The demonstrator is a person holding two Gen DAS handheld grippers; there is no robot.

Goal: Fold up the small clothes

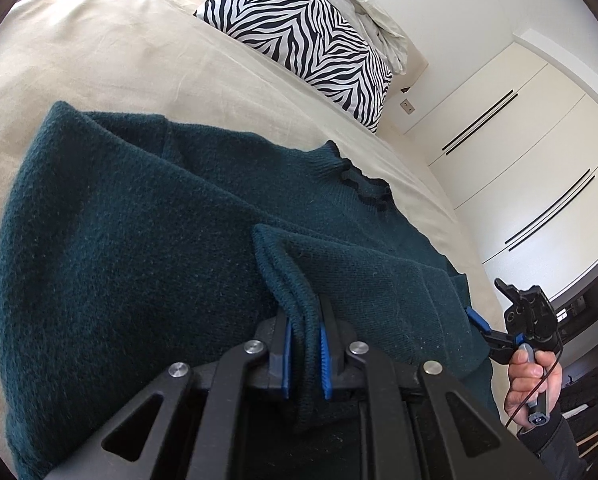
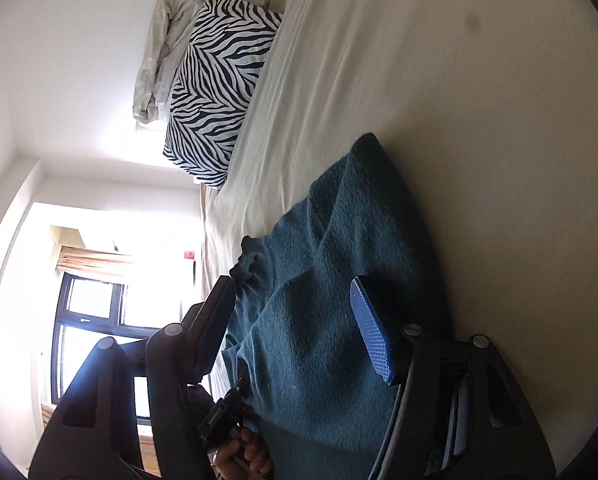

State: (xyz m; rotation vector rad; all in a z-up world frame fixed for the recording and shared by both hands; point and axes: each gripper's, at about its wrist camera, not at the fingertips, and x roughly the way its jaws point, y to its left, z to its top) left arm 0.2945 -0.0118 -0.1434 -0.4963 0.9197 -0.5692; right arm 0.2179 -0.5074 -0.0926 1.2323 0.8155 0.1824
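Observation:
A dark teal knit sweater (image 1: 131,232) lies on the beige bed sheet (image 1: 119,60), one side folded over its body and the neck toward the wardrobe side. My left gripper (image 1: 305,344) is shut on the ribbed cuff (image 1: 295,288) of the sleeve, held over the sweater's body. My right gripper (image 2: 299,320) is open, its jaws wide apart on either side of the sweater (image 2: 319,300). It also shows in the left wrist view (image 1: 483,326), at the sweater's right edge.
A zebra-print pillow (image 1: 299,40) and a crumpled pale cloth (image 1: 363,4) lie at the head of the bed. White wardrobe doors (image 1: 519,152) stand beside the bed. A bright window (image 2: 99,312) is beyond the bed's edge.

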